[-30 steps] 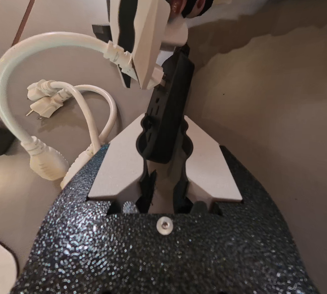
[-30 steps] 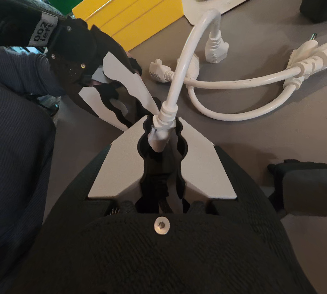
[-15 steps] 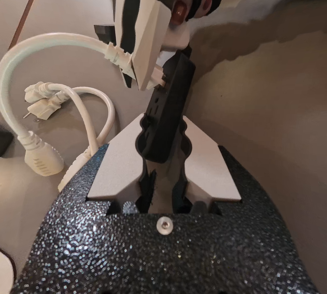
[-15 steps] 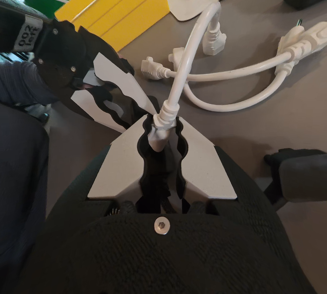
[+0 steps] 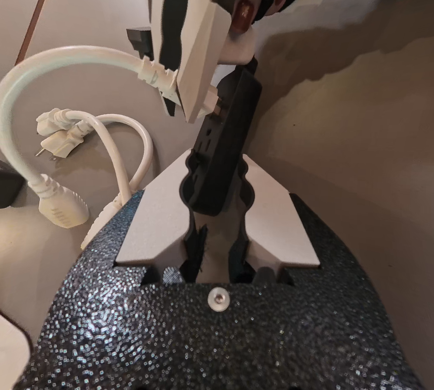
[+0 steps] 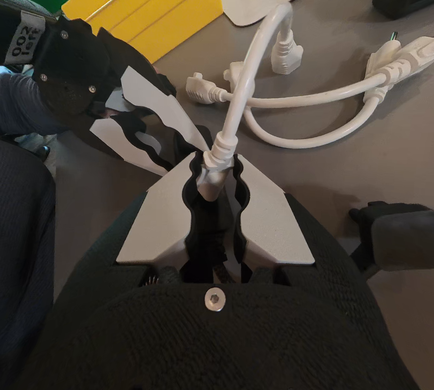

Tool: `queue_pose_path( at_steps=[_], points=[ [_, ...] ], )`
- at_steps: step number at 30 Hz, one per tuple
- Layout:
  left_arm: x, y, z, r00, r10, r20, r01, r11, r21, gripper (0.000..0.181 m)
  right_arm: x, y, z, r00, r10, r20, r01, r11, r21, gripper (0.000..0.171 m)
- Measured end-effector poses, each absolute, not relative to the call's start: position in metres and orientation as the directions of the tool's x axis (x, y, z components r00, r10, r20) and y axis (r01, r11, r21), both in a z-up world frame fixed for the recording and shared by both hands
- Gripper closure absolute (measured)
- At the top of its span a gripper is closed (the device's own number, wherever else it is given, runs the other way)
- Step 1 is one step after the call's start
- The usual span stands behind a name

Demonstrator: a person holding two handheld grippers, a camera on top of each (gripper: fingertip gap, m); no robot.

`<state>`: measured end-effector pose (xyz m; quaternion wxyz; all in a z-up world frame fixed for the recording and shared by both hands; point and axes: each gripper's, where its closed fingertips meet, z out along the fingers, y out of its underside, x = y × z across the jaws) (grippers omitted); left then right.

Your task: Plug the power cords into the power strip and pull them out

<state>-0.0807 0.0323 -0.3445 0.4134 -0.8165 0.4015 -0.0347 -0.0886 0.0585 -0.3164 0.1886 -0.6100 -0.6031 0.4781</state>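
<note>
- Taking the black power strip as my landmark: far to its left on the grey surface lie two spare white cords, looped together, their plugs well apart from the strip.
- Closer on that side, the cord I am working arches up from its free end, which rests on the surface, to the strip's socket face.
- My right gripper reaches in from above, jaws clamped on that cord's white plug. The plug sits just off the far end of the socket face, a little metal blade showing between them; it looks partly out, though I cannot tell how deep it goes.
- My left gripper has its jaws clamped on the strip's near end, holding it tilted up off the surface, long axis running away from me.
- I judge the coming move turns on this: the plug's axis crosses the strip's long axis, so my right hand must pull or push square to the socket face while my left braces.
- From the right wrist, the plug sits held between my jaws, its cord rising ahead.
</note>
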Motion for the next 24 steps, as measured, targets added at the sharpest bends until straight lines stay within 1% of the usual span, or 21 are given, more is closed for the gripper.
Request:
queue_pose_path(
  at_steps=[7,20,22,24],
  points=[
    [-0.0804,0.0320,-0.3448,0.670,-0.684,-0.287,-0.637,-0.332,-0.695,0.146,-0.0897,0.0571,-0.3167,-0.175,0.928,-0.328,0.567,-0.177,-0.804,0.143],
    [-0.0802,0.0318,-0.3448,0.668,-0.683,-0.296,-0.640,-0.324,-0.696,0.146,-0.0898,0.0569,-0.3165,-0.183,0.920,-0.348,0.566,-0.191,-0.802,0.143],
    [-0.0801,0.0318,-0.3446,0.671,-0.680,-0.295,-0.635,-0.321,-0.703,0.146,-0.0884,0.0583,-0.3168,-0.184,0.919,-0.350,0.565,-0.192,-0.802,0.143],
    [-0.0788,0.0319,-0.3439,0.678,-0.676,-0.287,-0.617,-0.312,-0.722,0.146,-0.0868,0.0573,-0.3166,-0.197,0.929,-0.313,0.561,-0.155,-0.813,0.143]
  ],
)
